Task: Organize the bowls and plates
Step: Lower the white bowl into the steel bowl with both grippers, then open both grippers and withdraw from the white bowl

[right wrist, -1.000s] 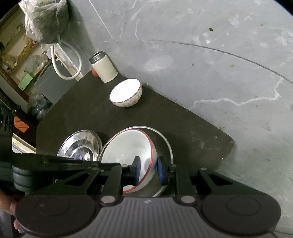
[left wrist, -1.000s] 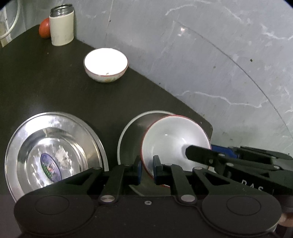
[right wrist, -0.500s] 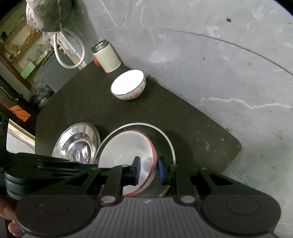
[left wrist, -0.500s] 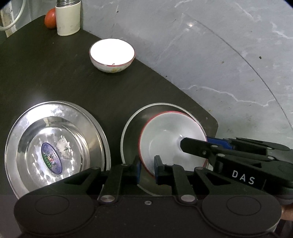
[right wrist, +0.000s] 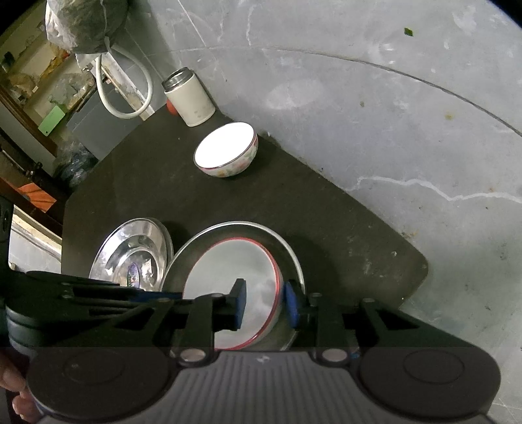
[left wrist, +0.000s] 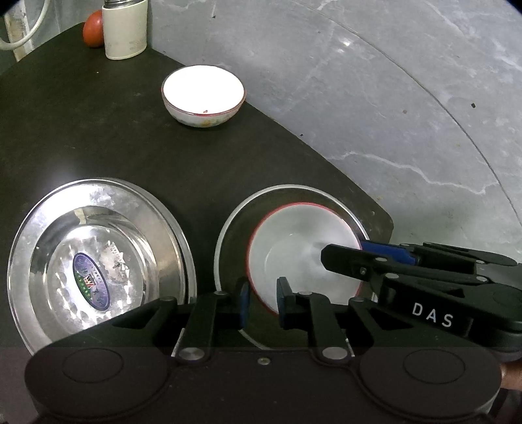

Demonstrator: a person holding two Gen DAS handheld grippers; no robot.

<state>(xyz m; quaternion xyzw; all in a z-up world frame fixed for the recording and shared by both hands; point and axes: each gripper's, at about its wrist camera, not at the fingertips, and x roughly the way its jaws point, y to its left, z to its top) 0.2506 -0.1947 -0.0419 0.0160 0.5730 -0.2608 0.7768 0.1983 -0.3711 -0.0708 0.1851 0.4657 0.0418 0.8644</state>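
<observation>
The dark worktop (left wrist: 98,137) has a rounded corner at about 3 o'clock in the left wrist view. On it a steel plate (left wrist: 98,261) lies at 8 o'clock, a second steel plate (left wrist: 235,234) just beside it near 5 o'clock. A white floral bowl (left wrist: 203,94) stands at 12 o'clock. A cream canister (left wrist: 124,27) and a red fruit (left wrist: 93,32) sit together at 11 o'clock.

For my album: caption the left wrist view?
Both grippers straddle a red-rimmed bowl on a steel plate.
</observation>
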